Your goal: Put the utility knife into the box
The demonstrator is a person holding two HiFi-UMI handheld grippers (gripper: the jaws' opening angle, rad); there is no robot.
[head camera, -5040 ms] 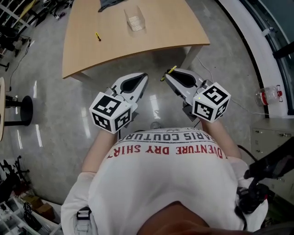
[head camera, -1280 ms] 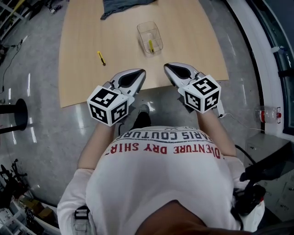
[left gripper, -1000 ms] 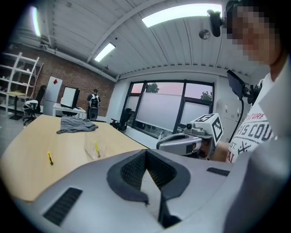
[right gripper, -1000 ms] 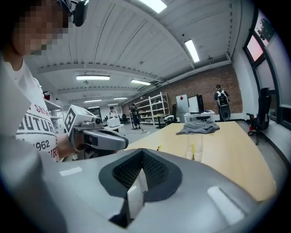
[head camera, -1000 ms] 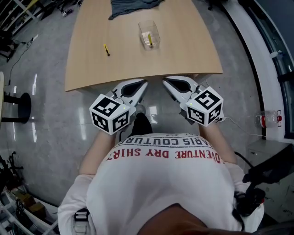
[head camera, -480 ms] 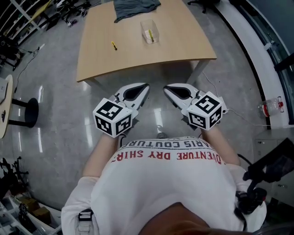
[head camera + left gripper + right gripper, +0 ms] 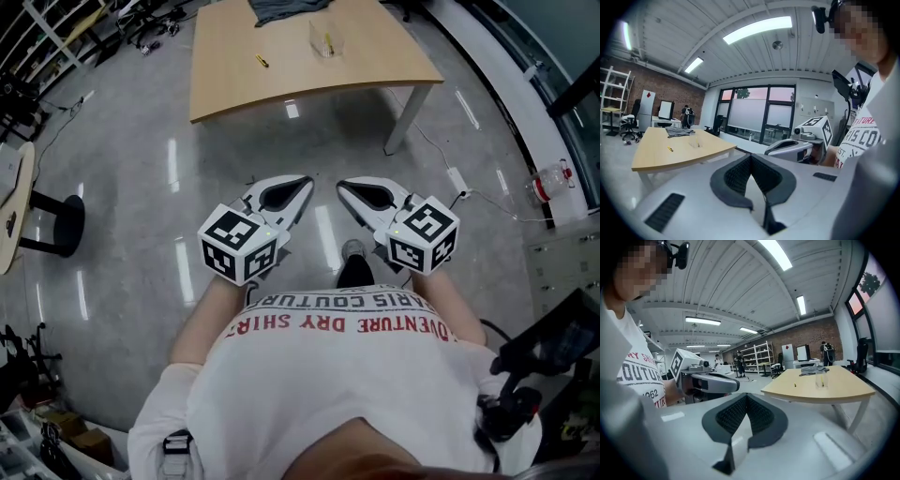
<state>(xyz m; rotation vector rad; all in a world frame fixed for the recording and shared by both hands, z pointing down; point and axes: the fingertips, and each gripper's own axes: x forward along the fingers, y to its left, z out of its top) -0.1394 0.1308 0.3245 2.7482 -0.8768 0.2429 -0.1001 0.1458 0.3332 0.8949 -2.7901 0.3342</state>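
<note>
A clear plastic box stands on the wooden table far ahead, with a yellow utility knife inside it. The box also shows small in the left gripper view and the right gripper view. A second small yellow tool lies on the table to the left of the box. My left gripper and right gripper hang side by side over the floor, well short of the table. Both are shut and hold nothing.
A grey cloth lies at the table's far edge. On the shiny floor are a table leg, a power strip with cable, a bottle at the right and a round stool base at the left.
The table has drawn far away in the head view as the person backed off. Five seconds ago the right gripper held the yellow knife; it now lies in the box.
</note>
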